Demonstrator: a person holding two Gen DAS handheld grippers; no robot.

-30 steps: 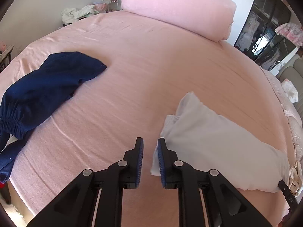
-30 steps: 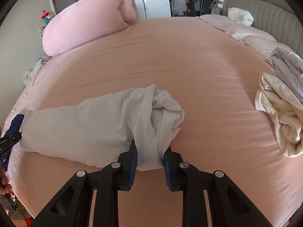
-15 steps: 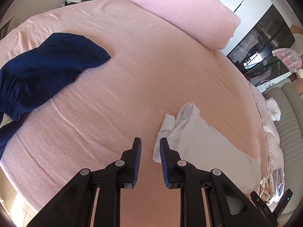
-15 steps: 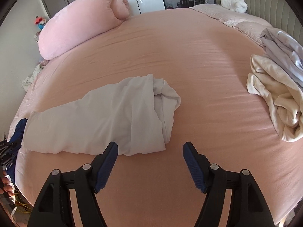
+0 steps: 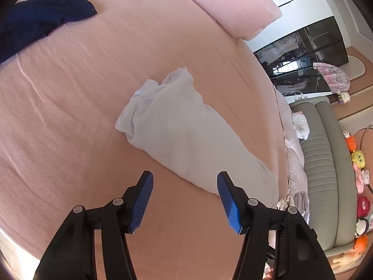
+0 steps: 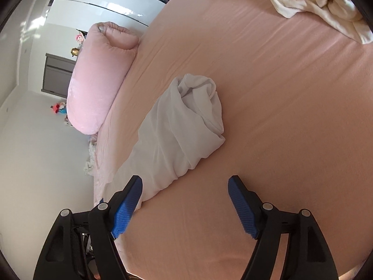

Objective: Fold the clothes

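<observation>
both tools now spread, left tool (image 5: 185, 193), right tool (image 6: 185, 197), white garment (image 5: 177, 128) released ahead

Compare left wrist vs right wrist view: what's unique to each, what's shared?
Left wrist only: the navy garment at the far left of the bed, a grey sofa with plush toys, and the open left gripper.

Right wrist only: a cream garment pile at the upper right, plus the open right gripper.

Both: the white garment lying loosely bundled on the pink sheet, the pink rolled duvet, and neither gripper holding anything.
</observation>
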